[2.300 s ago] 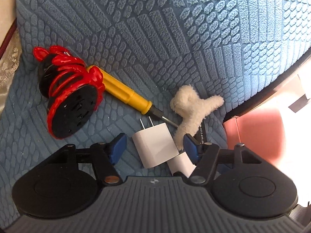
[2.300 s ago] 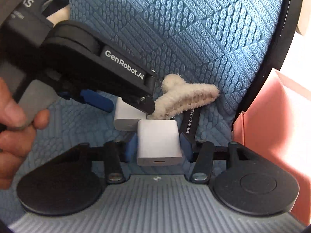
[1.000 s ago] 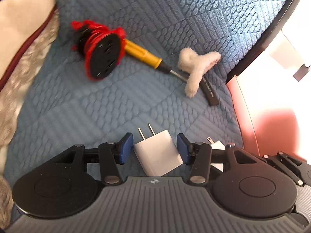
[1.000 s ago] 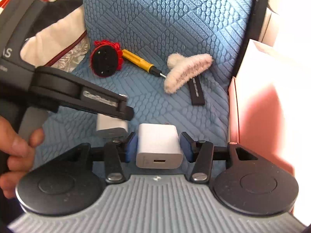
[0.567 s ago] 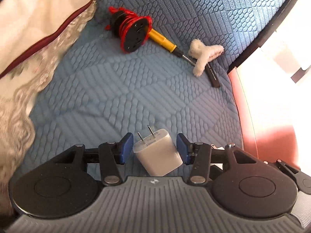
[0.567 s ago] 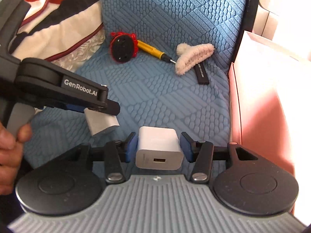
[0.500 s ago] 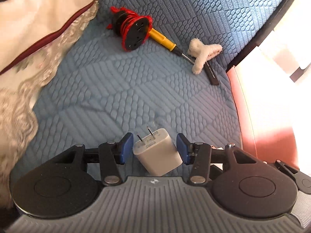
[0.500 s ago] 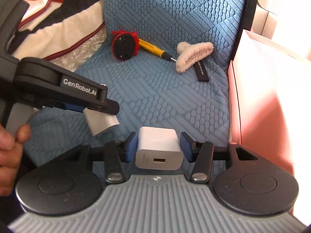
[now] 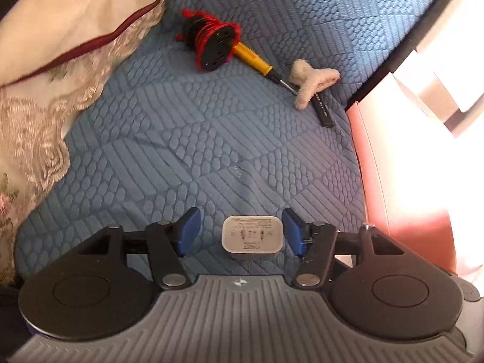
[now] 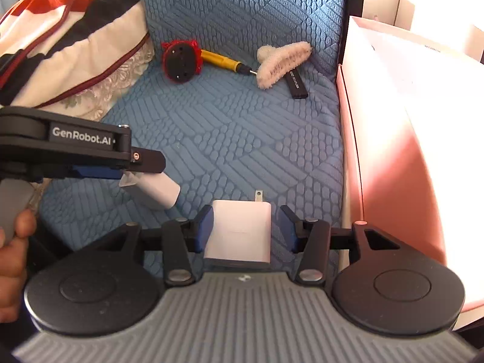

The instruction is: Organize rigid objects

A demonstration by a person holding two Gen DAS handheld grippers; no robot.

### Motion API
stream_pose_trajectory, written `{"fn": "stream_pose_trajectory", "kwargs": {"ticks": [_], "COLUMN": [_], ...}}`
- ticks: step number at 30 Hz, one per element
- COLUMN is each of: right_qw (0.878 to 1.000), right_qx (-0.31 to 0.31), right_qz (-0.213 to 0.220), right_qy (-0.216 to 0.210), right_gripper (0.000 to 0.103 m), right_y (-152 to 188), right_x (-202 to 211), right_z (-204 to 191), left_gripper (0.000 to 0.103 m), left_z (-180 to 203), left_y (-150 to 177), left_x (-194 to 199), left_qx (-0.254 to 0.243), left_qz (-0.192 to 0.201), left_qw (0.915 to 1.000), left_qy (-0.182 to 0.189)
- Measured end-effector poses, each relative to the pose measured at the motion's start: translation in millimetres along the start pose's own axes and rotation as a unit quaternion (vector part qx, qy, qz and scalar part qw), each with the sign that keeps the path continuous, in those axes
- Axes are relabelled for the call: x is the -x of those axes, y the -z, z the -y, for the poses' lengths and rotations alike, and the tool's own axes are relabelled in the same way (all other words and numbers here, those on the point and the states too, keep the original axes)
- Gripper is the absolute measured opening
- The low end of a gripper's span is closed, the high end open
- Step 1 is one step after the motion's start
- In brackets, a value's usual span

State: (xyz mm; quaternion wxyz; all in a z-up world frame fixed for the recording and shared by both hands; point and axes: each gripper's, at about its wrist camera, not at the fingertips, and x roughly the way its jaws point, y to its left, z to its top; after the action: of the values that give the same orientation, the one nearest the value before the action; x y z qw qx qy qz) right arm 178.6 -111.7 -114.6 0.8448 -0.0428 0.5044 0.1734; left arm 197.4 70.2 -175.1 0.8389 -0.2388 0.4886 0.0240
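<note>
My left gripper (image 9: 240, 231) is open. A white charger (image 9: 252, 237) stands loose between its fingers on the blue cushion, prongs facing me. The same charger (image 10: 151, 189) shows in the right wrist view under the left gripper's tip. My right gripper (image 10: 243, 228) is open around a second white charger (image 10: 239, 231), which lies on the cushion with a gap at its right side. At the cushion's back lie a red spool (image 9: 211, 44), a yellow screwdriver (image 9: 254, 59), a fluffy hair clip (image 9: 311, 83) and a black strip (image 9: 322, 109).
A pink box (image 10: 402, 157) stands against the cushion's right edge. A patterned pillow (image 9: 63, 48) lies along the left. The blue quilted cushion (image 9: 196, 139) spreads between them.
Both grippers have opened and let go of their chargers. The left charger has tipped upright onto the cushion. The right charger has dropped flat between the fingers.
</note>
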Motion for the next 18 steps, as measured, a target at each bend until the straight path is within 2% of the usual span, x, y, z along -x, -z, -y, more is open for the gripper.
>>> {"fn": "stream_pose_trajectory", "kwargs": {"ticks": [6,12,18], "right_qw": [1.0,1.0,1.0], "right_qx": [0.003,0.008,0.013], "right_qz": [-0.013,-0.01,-0.006], "right_qy": [-0.007,-0.004,0.0], "right_gripper": [0.052,0.051,0.053], "right_y": [1.8,2.7,4.8], "right_x": [-4.8,-6.9,-9.6], "right_z": [-2.1,-4.0,-5.5], "left_gripper": [0.066,0.061,0.057], "left_z": [4.5,10.2,12.3], "left_y": [3.5,15.1,16.1], "left_x": [-4.9,-6.9,-5.7], "left_qx": [-0.01,-0.02,-0.029], "left_qz": [-0.014,-0.034,-0.028], "left_qw": [0.9998,0.9992,0.9991], "left_qy": [0.007,0.011,0.013]}}
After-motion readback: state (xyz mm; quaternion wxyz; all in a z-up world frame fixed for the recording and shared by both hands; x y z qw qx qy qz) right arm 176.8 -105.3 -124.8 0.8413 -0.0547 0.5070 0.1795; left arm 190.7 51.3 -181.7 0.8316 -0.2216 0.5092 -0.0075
